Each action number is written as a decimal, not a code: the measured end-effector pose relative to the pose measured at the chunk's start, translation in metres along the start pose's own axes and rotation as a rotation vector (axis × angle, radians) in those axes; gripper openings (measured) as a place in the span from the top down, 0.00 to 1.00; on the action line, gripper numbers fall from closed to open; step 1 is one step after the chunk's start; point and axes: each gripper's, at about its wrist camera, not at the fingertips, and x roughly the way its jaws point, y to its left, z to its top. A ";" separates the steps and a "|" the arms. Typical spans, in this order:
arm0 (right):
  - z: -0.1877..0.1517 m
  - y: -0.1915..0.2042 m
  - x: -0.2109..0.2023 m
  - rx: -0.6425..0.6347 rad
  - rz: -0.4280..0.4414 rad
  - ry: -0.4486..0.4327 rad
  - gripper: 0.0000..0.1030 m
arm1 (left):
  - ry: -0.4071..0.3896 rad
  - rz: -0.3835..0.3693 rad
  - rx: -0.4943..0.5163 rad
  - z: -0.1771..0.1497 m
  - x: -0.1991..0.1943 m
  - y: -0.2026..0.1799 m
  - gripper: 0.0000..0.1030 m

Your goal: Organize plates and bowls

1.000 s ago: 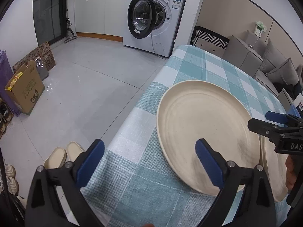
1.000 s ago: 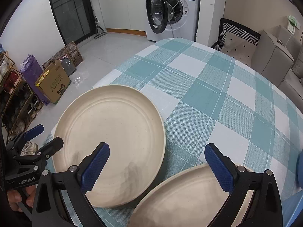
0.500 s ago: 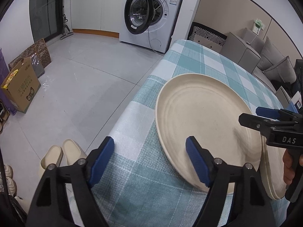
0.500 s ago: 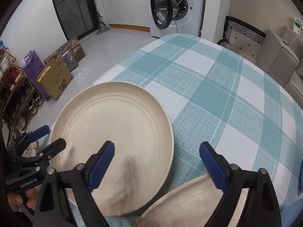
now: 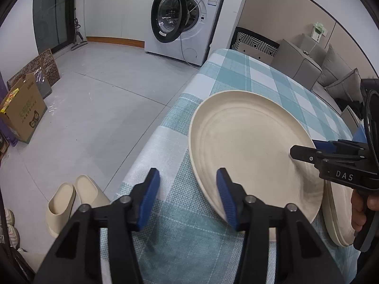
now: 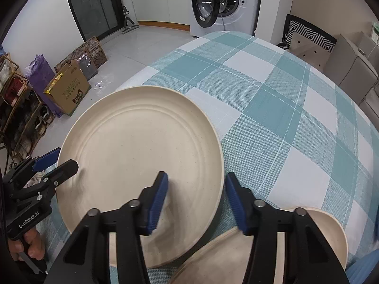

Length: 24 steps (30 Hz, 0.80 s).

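Observation:
A large cream plate point(image 5: 251, 151) point(image 6: 142, 156) lies on the teal-and-white checked tablecloth point(image 6: 272, 108) near the table's left edge. My left gripper point(image 5: 187, 189) is open, its jaws straddling the plate's near-left rim; it also shows at the left of the right wrist view point(image 6: 56, 163). My right gripper point(image 6: 196, 194) is open, its jaws straddling the plate's right rim; it shows at the right of the left wrist view point(image 5: 305, 149). A stack of cream plates point(image 6: 315, 239) point(image 5: 341, 215) sits beside the plate, partly under its edge.
The table edge point(image 5: 151, 142) drops to a tiled floor with slippers point(image 5: 71, 201) and a cardboard box point(image 5: 21, 116). A washing machine point(image 5: 184, 16) with its door open stands beyond. A grey sofa point(image 5: 331, 71) is past the table's far side.
Both grippers have narrowed their jaws and moved in onto the plate's rim from either side. The plate sits closer in both views.

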 end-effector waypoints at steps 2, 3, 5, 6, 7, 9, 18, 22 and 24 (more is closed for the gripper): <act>-0.001 0.000 0.000 0.000 -0.009 0.001 0.63 | 0.001 -0.010 0.001 0.000 0.000 0.000 0.61; -0.002 0.000 -0.001 -0.001 -0.016 0.000 0.65 | 0.001 -0.014 0.002 0.000 0.000 -0.001 0.63; -0.004 -0.001 -0.002 0.000 -0.022 -0.005 0.69 | -0.001 -0.019 0.007 -0.001 0.000 -0.002 0.67; -0.005 -0.001 -0.002 0.000 -0.026 -0.007 0.72 | -0.001 -0.023 0.008 -0.001 0.000 -0.002 0.69; -0.006 -0.002 -0.003 0.001 -0.032 -0.009 0.73 | -0.002 -0.028 0.010 -0.001 -0.001 -0.003 0.71; -0.007 -0.003 -0.004 0.000 -0.035 -0.010 0.78 | -0.004 -0.027 0.015 -0.002 -0.001 -0.005 0.72; -0.010 -0.003 -0.007 -0.008 -0.065 -0.022 0.85 | -0.013 -0.034 0.037 -0.002 -0.004 -0.010 0.81; -0.011 -0.002 -0.008 -0.006 -0.072 -0.024 0.85 | -0.021 -0.034 0.032 -0.001 -0.006 -0.010 0.81; -0.012 -0.001 -0.008 -0.008 -0.073 -0.025 0.85 | -0.025 -0.031 0.032 -0.001 -0.008 -0.009 0.81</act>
